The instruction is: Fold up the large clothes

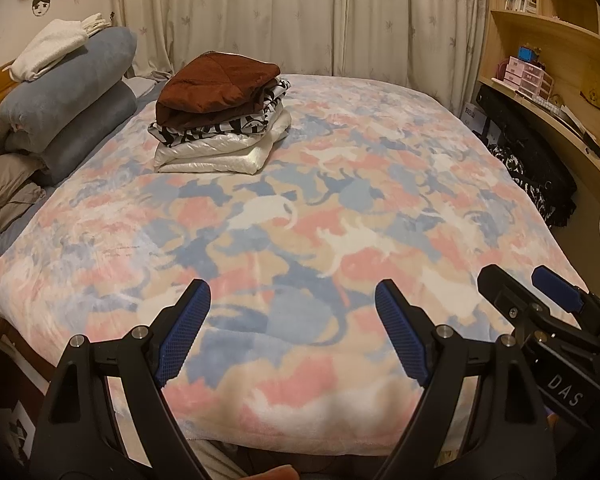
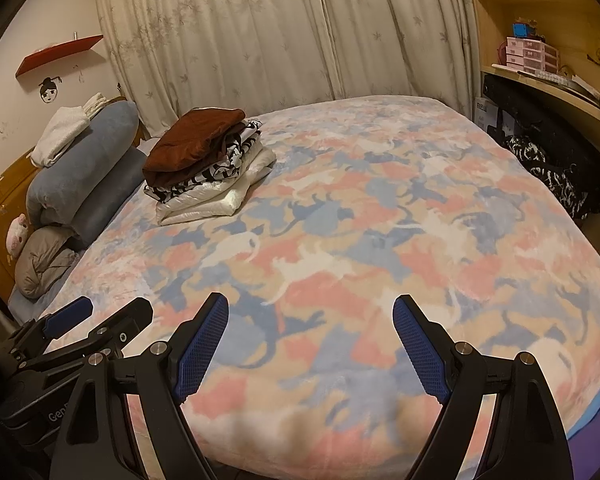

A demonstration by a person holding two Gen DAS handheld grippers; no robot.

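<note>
Clothes stacked; both grippers agape.

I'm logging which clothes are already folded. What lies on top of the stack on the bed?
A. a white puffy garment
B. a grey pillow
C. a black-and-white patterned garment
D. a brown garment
D: the brown garment caps the stack, above the black-and-white patterned garment and the white puffy garment at the bottom.
</note>
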